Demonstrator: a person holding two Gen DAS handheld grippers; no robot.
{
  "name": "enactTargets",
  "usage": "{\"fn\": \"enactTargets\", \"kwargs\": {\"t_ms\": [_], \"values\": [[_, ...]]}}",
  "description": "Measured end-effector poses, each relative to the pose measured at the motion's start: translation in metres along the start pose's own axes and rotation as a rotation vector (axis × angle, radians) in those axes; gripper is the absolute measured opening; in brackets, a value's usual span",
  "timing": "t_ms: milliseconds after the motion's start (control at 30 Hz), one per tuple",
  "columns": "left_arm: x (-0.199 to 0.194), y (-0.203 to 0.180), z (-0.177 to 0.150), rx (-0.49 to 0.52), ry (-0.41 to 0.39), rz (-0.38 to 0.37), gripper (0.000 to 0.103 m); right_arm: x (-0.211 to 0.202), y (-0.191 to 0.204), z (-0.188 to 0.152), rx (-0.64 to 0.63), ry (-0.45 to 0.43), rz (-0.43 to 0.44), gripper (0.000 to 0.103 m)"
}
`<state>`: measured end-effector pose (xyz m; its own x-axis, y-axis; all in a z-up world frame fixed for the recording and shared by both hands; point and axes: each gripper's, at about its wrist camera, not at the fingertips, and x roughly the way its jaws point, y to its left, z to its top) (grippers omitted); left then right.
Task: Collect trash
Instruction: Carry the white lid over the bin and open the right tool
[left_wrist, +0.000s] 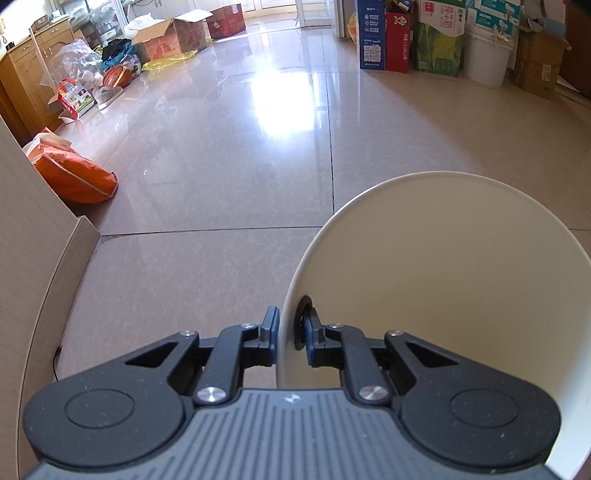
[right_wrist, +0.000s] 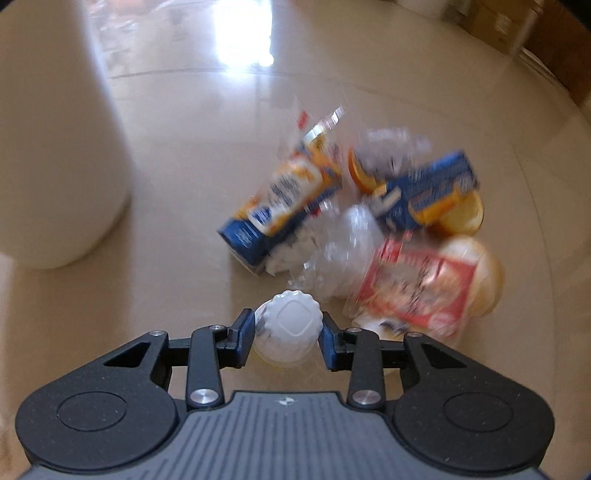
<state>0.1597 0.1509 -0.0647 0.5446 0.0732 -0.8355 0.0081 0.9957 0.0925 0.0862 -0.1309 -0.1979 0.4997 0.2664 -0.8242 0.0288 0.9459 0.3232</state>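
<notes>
Grippers, two, black, hand-held. Right gripper (right_wrist: 287, 334): pads clamped on the scalloped white cap of a small clear plastic bottle (right_wrist: 286, 332), held near the camera, just above the glossy beige tiled floor (right_wrist: 177, 184). Left gripper (left_wrist: 291, 334): closed on the rim of a round cream plastic bin (left_wrist: 436, 280), tilted mouth-forward.

Risks, judged: grip sits on the cap alone, so the bottle may swing or slip out; the thin bin rim may twist free.

Remaining trash (right_wrist: 369, 221): blue-orange cartons, red-white wrapper, crumpled clear film, heaped just beyond the bottle; blurred.
</notes>
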Motion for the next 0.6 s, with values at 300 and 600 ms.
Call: {"fn": "enactTargets", "kwargs": {"t_ms": [300,600], "values": [[0.002,0.002,0.000,-0.012,0.006,0.000,0.013,-0.143,0.032,0.080,-0.233,-0.150,0.146,0.041],[0.002,0.000,-0.001,-0.012,-0.001,0.008,0.014,-0.184,0.108,0.141,-0.392,-0.277,0.330,0.042]]}}
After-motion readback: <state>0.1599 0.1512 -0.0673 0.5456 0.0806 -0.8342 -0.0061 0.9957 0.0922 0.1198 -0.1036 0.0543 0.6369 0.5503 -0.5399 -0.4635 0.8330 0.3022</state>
